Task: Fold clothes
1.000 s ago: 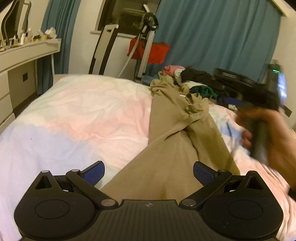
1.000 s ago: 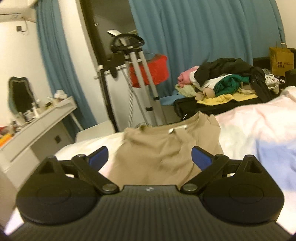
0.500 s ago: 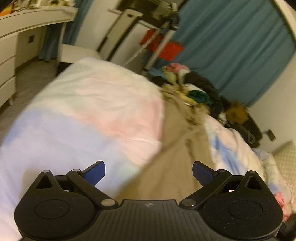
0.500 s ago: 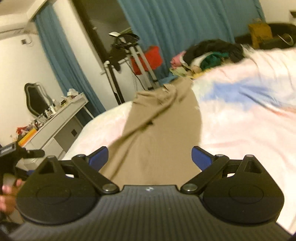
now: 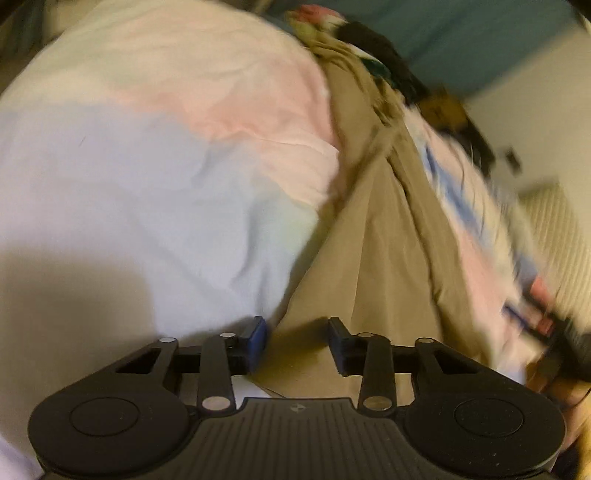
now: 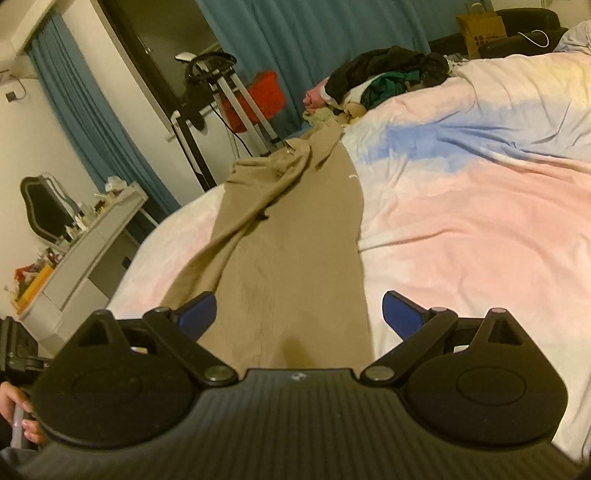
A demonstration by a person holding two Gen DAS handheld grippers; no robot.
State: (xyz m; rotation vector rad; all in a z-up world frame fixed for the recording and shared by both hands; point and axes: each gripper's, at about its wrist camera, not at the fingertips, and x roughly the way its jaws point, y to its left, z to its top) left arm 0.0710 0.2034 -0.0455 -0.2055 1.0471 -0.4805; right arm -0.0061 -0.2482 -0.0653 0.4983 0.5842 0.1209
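A tan garment (image 6: pixel 291 236) lies stretched in a long strip on the bed, bunched at its far end; it also shows in the left wrist view (image 5: pixel 373 229). My left gripper (image 5: pixel 297 341) sits low over the garment's near edge, its jaws partly closed with a narrow gap and tan cloth between them; the view is blurred. My right gripper (image 6: pixel 299 312) is wide open over the garment's near end, cloth lying between the fingers.
The bed has a pink, blue and white cover (image 6: pixel 480 206). A heap of clothes (image 6: pixel 380 77) sits at the far end. A white dresser (image 6: pixel 92 236), a metal stand (image 6: pixel 229 96) and blue curtains (image 6: pixel 332 33) stand beyond the bed.
My left gripper has dropped to the garment's edge and its jaws have narrowed from wide open. The right gripper has swung along the garment and stays open.
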